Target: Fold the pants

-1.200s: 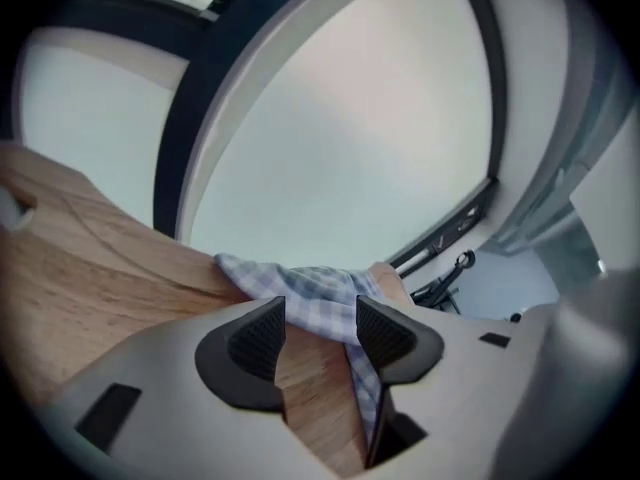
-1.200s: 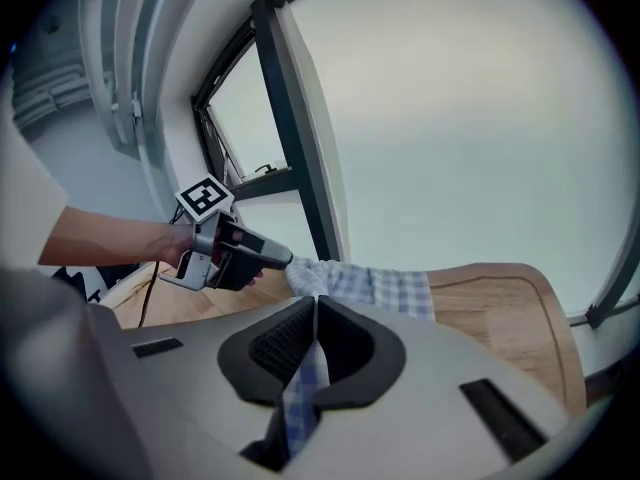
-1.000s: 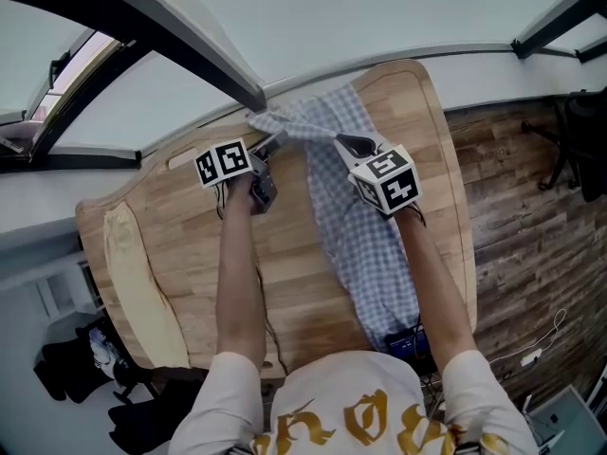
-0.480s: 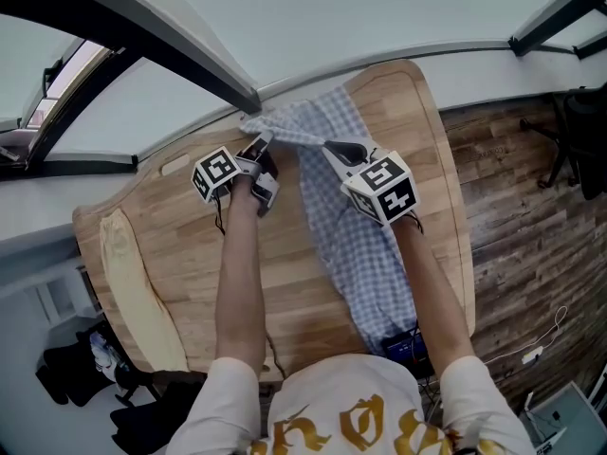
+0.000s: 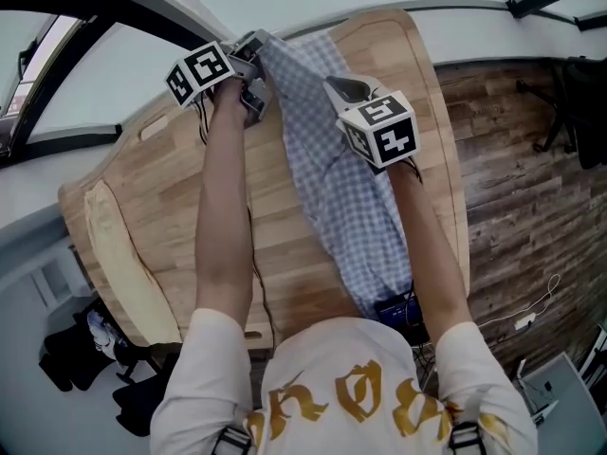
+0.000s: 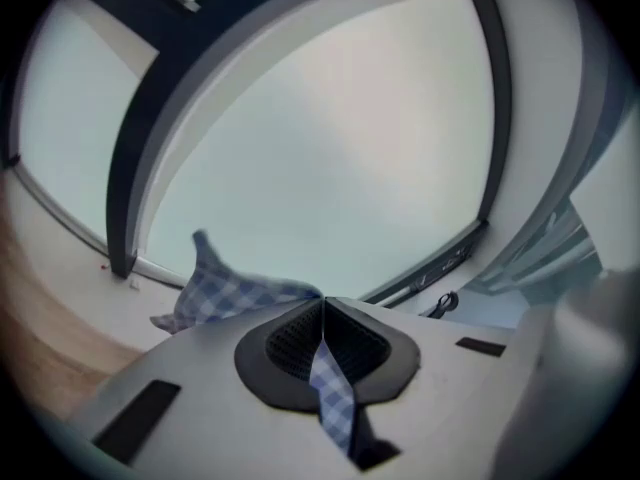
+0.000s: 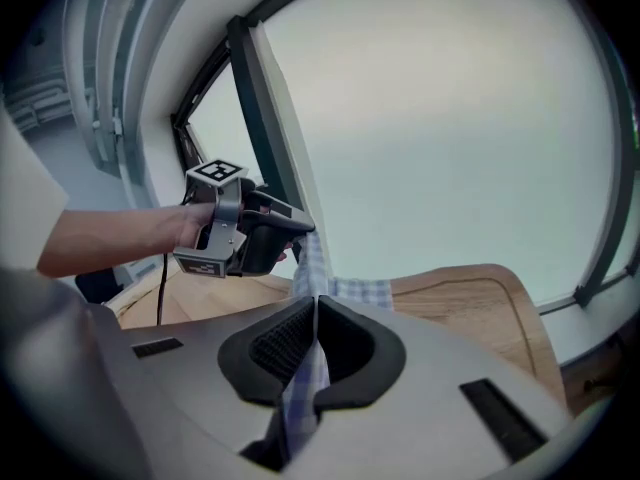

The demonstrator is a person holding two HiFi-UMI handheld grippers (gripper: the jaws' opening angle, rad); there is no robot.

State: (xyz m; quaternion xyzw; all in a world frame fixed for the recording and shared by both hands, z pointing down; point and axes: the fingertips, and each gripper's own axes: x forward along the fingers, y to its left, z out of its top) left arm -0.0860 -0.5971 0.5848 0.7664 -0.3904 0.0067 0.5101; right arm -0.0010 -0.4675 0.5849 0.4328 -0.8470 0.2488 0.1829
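The left tongs (image 5: 257,40), jaws just closed, and the right tongs (image 5: 333,85) each clench the far edge of the pants (image 5: 343,202), soft, light cloth lying lengthwise on the surface (image 5: 175,207), probably best held at its corners.

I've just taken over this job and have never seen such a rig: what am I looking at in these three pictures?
There is no robot: a person holds a two-jaw gripper in each hand. The head view looks down from the person's head; the other two views look along each gripper's own jaws. On the wooden table lie blue checked pants and, at the left edge, a cream cloth. The left gripper and the right gripper are each shut on the pants' far end, holding it up off the table.
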